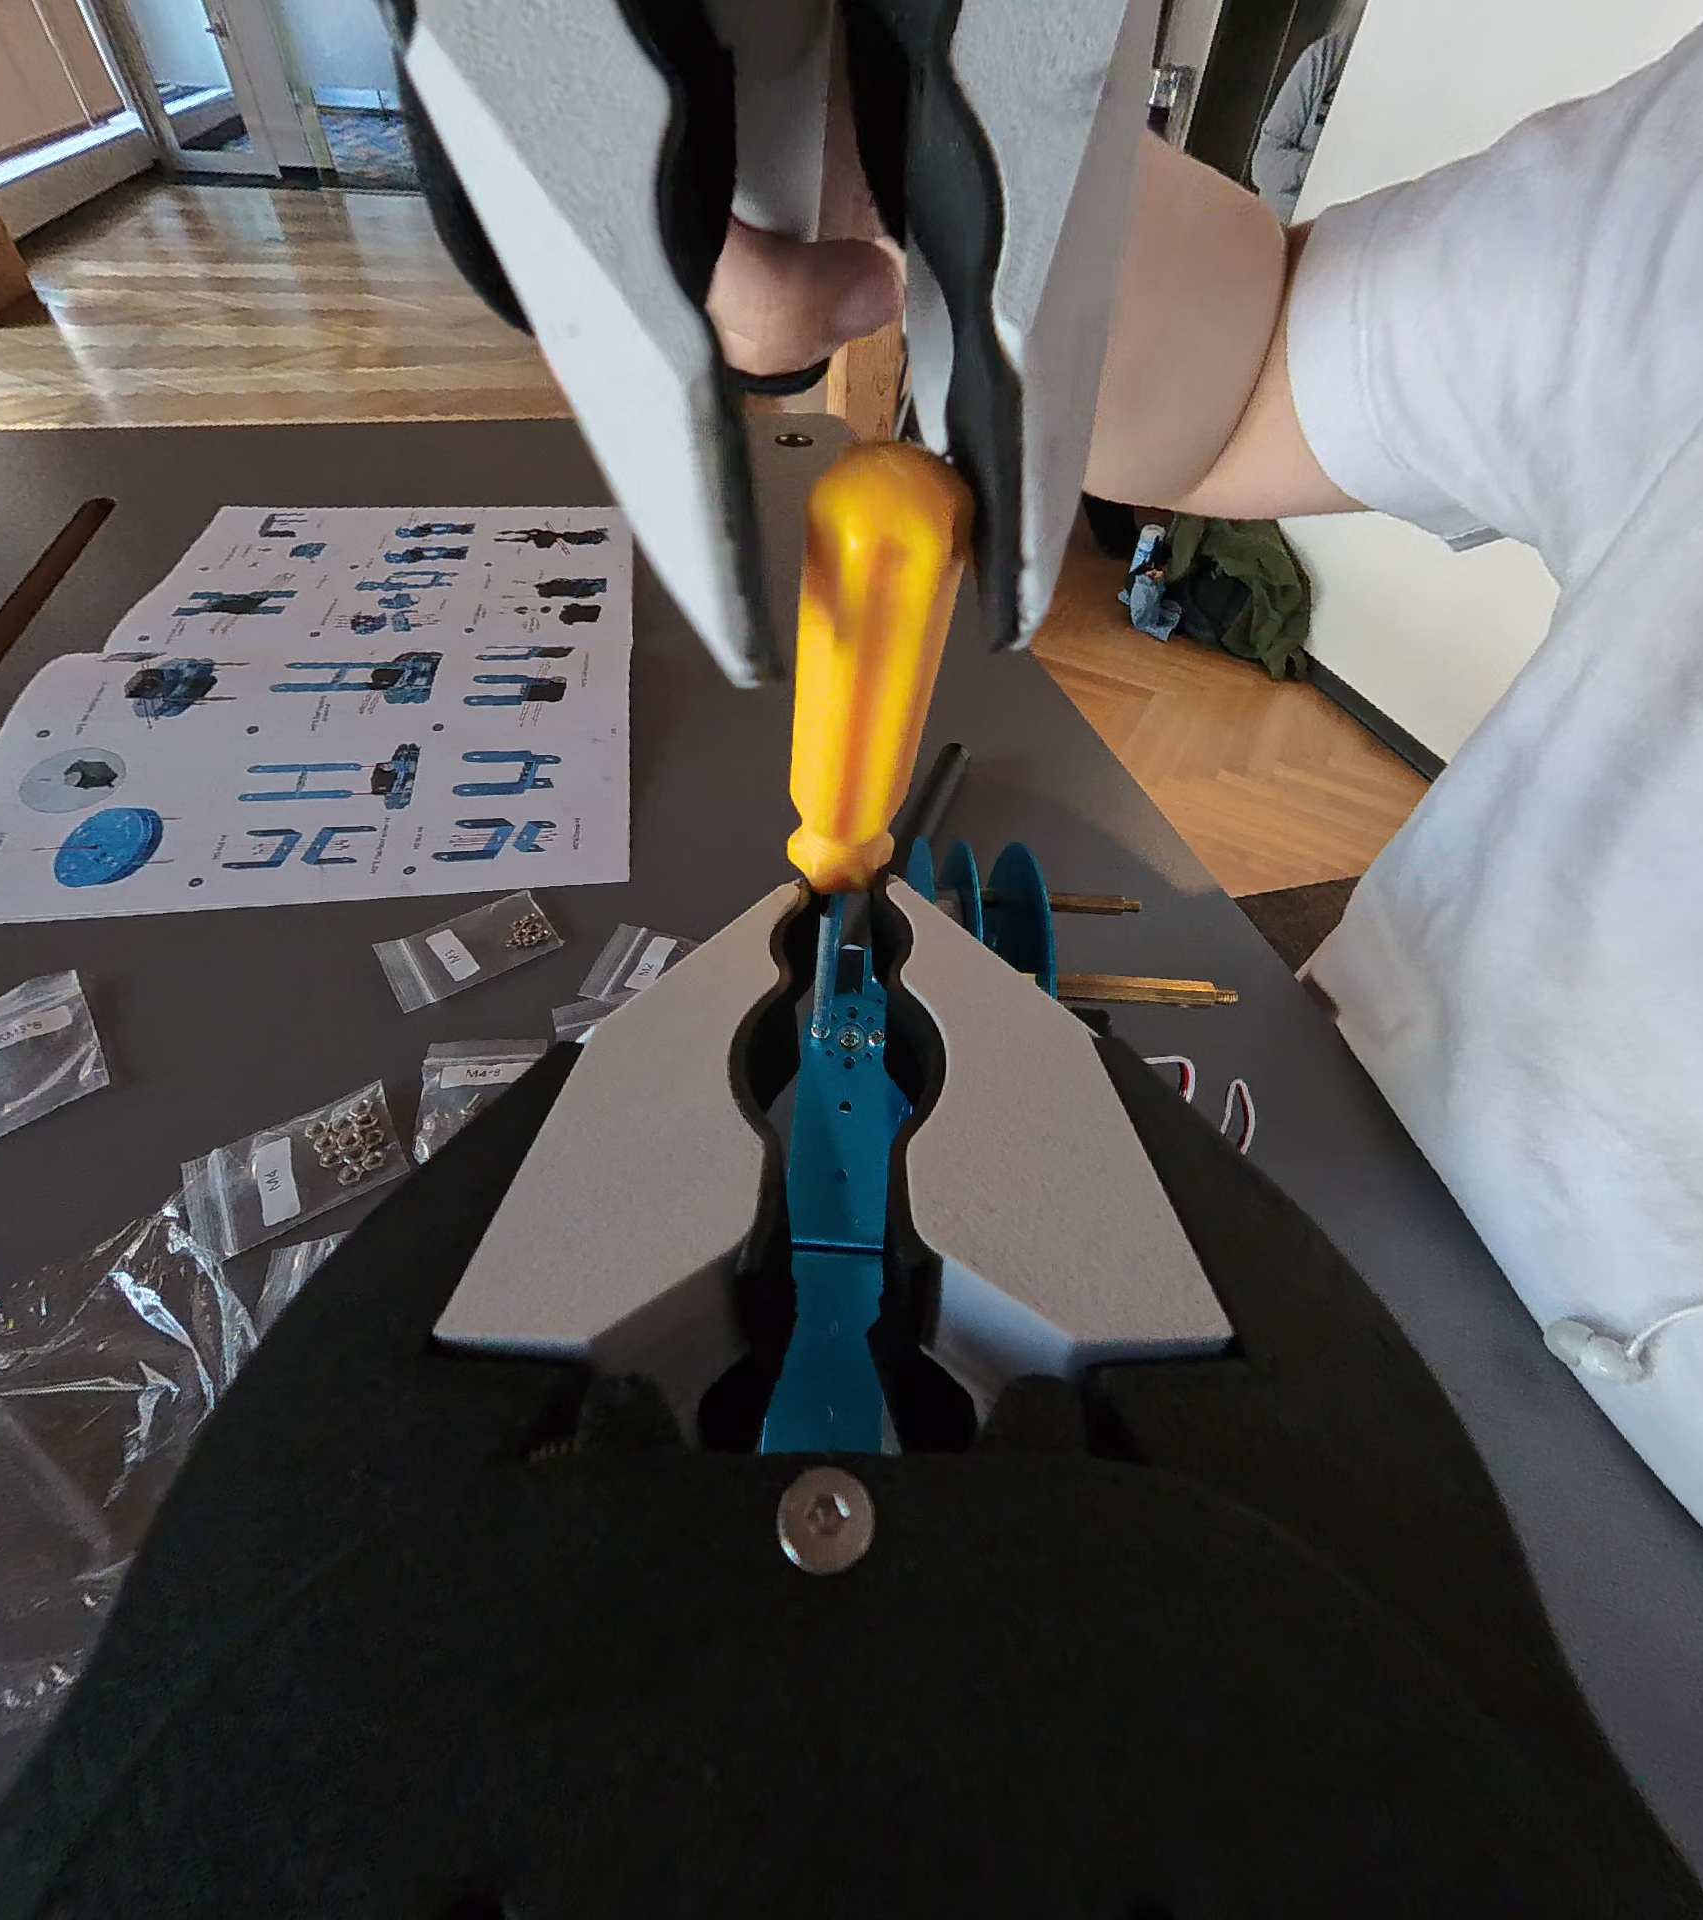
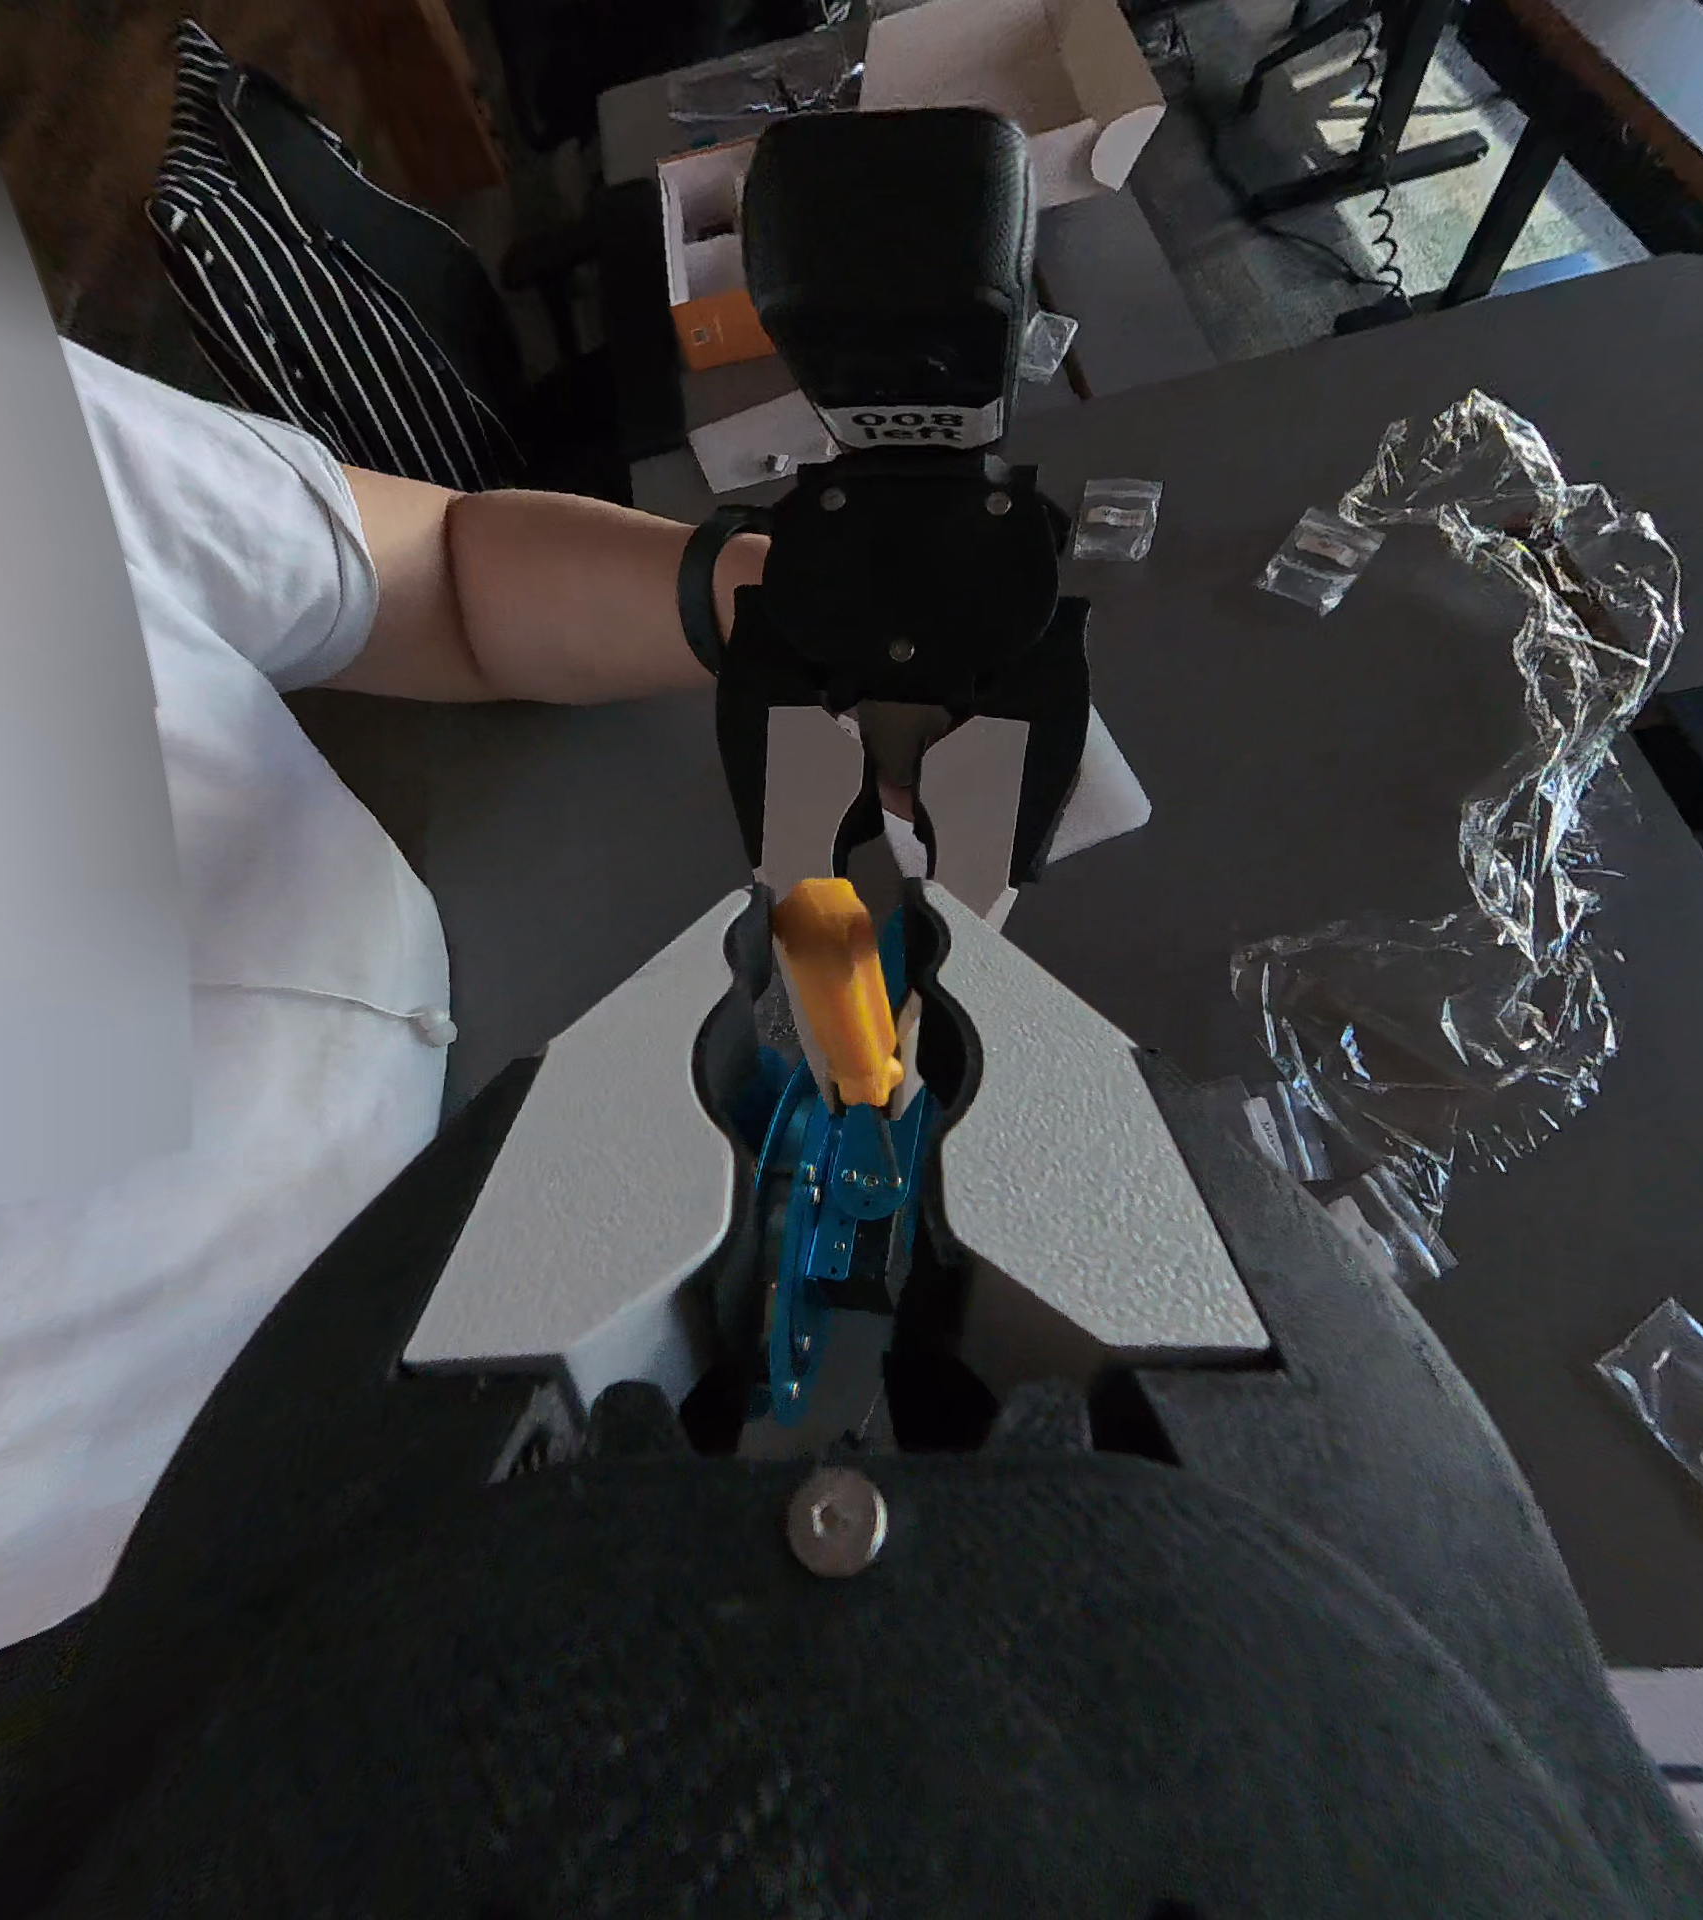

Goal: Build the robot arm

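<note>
My left gripper (image 1: 842, 899) is shut on a blue metal bracket assembly (image 1: 836, 1143), held between its pads above the dark table (image 1: 203, 468). My right gripper (image 1: 883, 649) comes in from above, shut on the yellow handle of a screwdriver (image 1: 873, 665). The shaft points down at a screw on the bracket, just past the left fingertips. In the right wrist view the screwdriver (image 2: 842, 997) sits between the right gripper's (image 2: 834, 899) fingers, over the blue bracket (image 2: 826, 1195). The left gripper (image 2: 883, 883) faces it.
A printed instruction sheet (image 1: 327, 707) lies at the back left. Small bags of nuts and screws (image 1: 307, 1153) and crumpled clear plastic (image 1: 16, 1455) lie left of the grippers. Blue discs with brass standoffs (image 1: 1148, 987) lie behind the bracket. A person's white-sleeved arm (image 1: 1553, 520) is at right. One gripper's finger ends stand about 7 cm off the other's.
</note>
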